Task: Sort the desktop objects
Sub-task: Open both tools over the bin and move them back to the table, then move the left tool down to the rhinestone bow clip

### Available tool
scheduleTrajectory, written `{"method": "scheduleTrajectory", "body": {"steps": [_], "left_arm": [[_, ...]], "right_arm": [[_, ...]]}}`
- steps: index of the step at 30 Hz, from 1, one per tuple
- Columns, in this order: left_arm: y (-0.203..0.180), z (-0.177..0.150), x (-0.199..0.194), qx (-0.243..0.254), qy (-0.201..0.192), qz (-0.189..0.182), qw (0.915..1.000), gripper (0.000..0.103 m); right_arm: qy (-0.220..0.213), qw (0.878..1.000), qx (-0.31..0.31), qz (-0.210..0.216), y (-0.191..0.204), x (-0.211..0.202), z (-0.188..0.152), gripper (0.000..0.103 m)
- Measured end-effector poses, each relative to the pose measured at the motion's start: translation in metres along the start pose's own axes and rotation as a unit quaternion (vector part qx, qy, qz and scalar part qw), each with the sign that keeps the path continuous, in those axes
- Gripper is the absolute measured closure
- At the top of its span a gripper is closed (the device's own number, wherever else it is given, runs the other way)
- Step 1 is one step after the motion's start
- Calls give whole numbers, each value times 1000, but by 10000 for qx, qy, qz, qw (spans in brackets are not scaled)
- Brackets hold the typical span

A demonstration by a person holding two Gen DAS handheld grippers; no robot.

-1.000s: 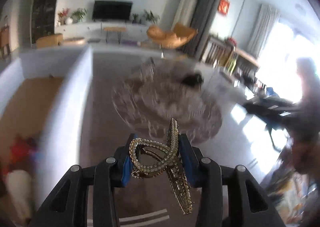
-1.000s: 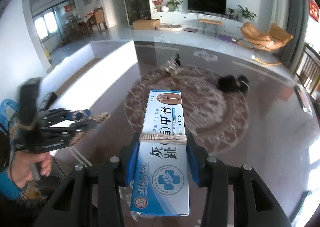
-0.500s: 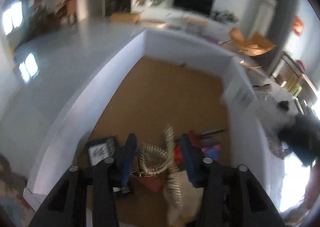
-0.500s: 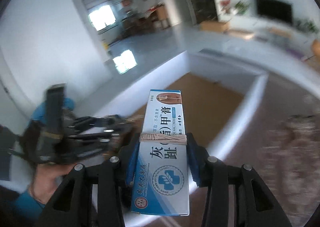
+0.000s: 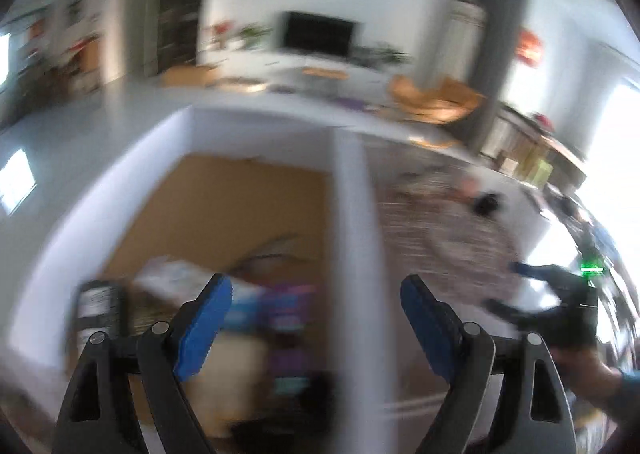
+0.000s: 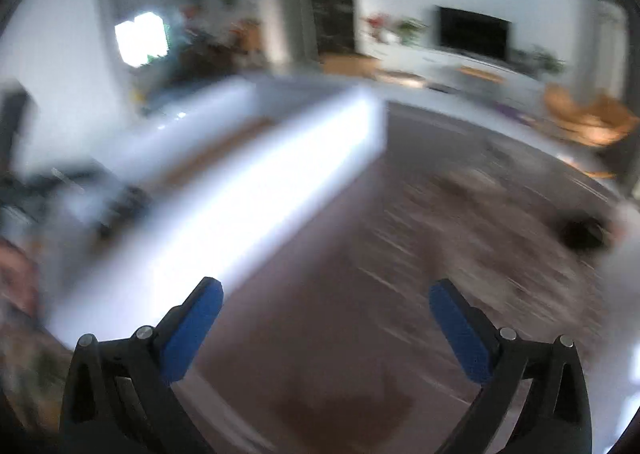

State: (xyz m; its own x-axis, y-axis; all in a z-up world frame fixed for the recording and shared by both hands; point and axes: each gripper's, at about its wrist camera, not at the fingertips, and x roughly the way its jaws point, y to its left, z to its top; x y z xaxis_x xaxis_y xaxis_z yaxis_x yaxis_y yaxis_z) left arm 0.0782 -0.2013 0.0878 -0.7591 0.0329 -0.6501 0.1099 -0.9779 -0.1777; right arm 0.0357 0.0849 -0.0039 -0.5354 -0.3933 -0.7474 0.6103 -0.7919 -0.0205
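Note:
Both views are blurred by motion. My left gripper [image 5: 316,290] is open and empty, above the near right part of a white-walled box with a brown floor [image 5: 240,198]. Blurred items lie in the box below it: a white-and-blue carton [image 5: 188,278], a dark item with a label [image 5: 98,308], purple and cream shapes [image 5: 280,318]. My right gripper [image 6: 326,294] is open and empty over the dark tabletop [image 6: 320,334], right of the box's white wall [image 6: 240,194]. It also shows in the left wrist view [image 5: 548,306].
A round patterned mat [image 6: 500,254] lies on the table to the right, with a small black object [image 6: 582,232] on it; the black object also shows in the left wrist view [image 5: 486,204]. The box's right wall [image 5: 352,214] runs between the box and the mat.
Both grippers have opened. The gold hair claw has left the left gripper and the ointment carton has left the right one. Both grippers have swung right, away from over the box.

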Motion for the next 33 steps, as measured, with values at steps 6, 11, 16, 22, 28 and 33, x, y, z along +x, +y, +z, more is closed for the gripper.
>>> {"method": "scheduleTrajectory", "body": {"steps": [6,11,16,22,28,33], "left_arm": [[-139,-18,23,1104,339,-1210,9859,0],[-206,-52,123,1785,1141,-705,9748,0],[-221,-66,196,1648,1478,-241,9749,0],[-234,-52,210,1464,1365,-78,9797,0],[-230,-54,216,1446,1358,-77,9801,0],[-229,-52,226,1477,1370,-121,9794,0]], "right_arm": [[740,9864,904,-1152,-136,-7,-82,0],[669,9760,1664,-1238,-192,-21,-105,0],[641,9739,1725,-1328,-195,-21,-103,0],[630,9735,1735,-1349,-190,-18,-100,0],[628,9735,1737,-1348,-191,-18,-101,0],[626,9735,1739,-1348,-191,-18,-101,0]]}}
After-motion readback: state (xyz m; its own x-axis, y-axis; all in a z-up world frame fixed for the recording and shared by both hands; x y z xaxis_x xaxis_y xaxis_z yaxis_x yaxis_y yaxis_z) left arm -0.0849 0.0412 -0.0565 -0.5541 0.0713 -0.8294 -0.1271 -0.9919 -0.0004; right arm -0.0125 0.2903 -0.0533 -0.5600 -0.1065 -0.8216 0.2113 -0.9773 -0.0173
